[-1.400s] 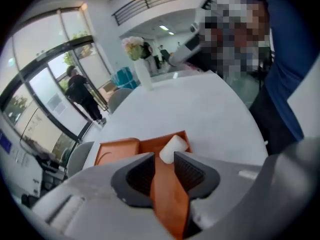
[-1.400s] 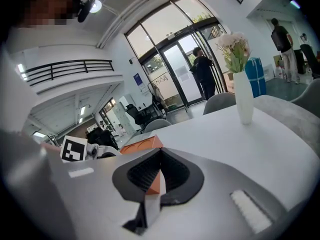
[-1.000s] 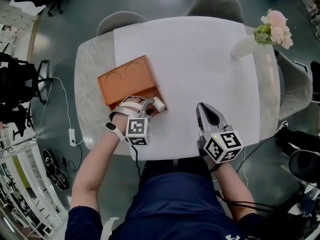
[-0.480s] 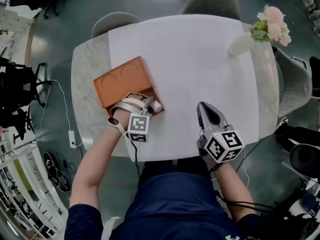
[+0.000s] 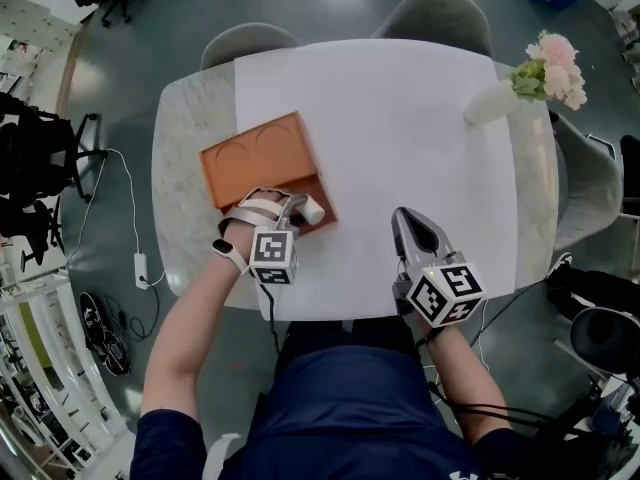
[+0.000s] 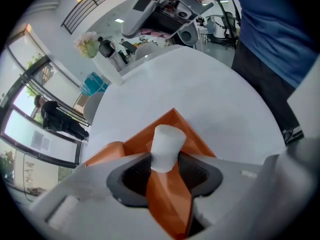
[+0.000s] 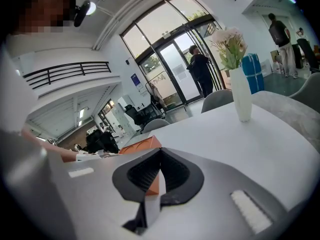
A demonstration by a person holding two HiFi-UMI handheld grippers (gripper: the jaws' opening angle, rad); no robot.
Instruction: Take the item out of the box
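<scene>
- While the orange box sits on the left part of the white-covered table, the action is at its near-right corner.
- Left gripper is clamped on the white cylinder. Its own view shows both pads pinching the lower end, with the top poking out past the jaws.
- Cylinder hangs over the box's corner rim, orange wall right beneath it. Can't tell if it is fully clear of the box.
- Step, my read: grasp done, extraction underway.
- Next move likely needs a straight lift, then a carry rightward to bare table. The hold is only on one end, so it needs a firm squeeze, with no snagging on the box.
- Right gripper rests on the table, well apart from the box, jaws together, nothing between them.
- Vase of flowers stands at the far right, out of the way.
</scene>
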